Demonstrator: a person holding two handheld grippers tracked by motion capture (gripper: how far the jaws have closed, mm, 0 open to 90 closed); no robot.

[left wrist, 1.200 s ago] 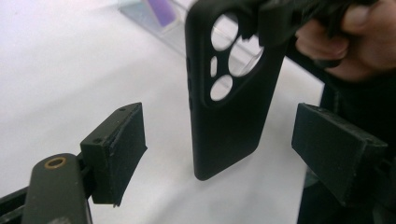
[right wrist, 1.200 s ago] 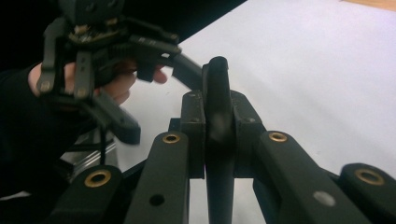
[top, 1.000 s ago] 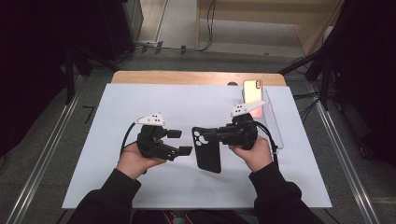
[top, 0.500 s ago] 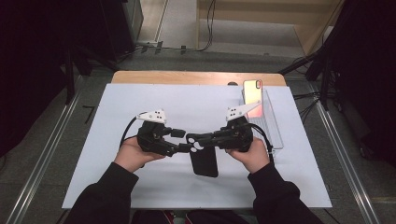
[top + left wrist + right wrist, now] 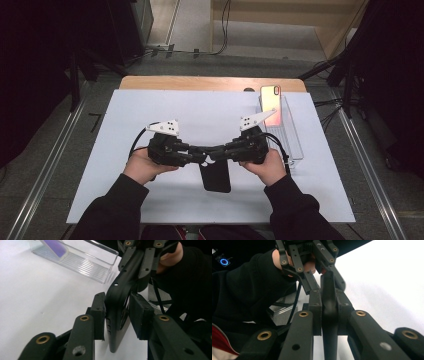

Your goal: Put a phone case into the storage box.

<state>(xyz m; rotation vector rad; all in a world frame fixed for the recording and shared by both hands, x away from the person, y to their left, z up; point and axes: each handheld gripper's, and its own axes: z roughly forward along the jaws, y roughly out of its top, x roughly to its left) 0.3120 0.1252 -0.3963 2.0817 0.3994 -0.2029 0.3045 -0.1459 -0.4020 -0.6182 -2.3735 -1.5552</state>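
Observation:
A black phone case (image 5: 216, 177) hangs edge-up over the white mat, held between both grippers at its top end. My right gripper (image 5: 214, 151) comes in from the right and is shut on the case (image 5: 329, 327), a pad on each face. My left gripper (image 5: 202, 155) comes in from the left. Its jaws have just been closing, and its pads (image 5: 99, 315) now press on the case (image 5: 117, 325) from both sides. The right gripper (image 5: 140, 257) shows beyond the case in the left gripper view, and the left gripper (image 5: 322, 267) shows beyond it in the right gripper view.
A clear plastic tray (image 5: 292, 140) stands at the right of the white mat (image 5: 150, 110), with a phone (image 5: 270, 102) with a pink-orange screen leaning in its far end. The wooden table edge (image 5: 200, 82) runs along the back. Both hands sit near the mat's front middle.
The left gripper swung its jaws right to the case and closed them on its top end. The right hand brought the case slightly left toward the middle.

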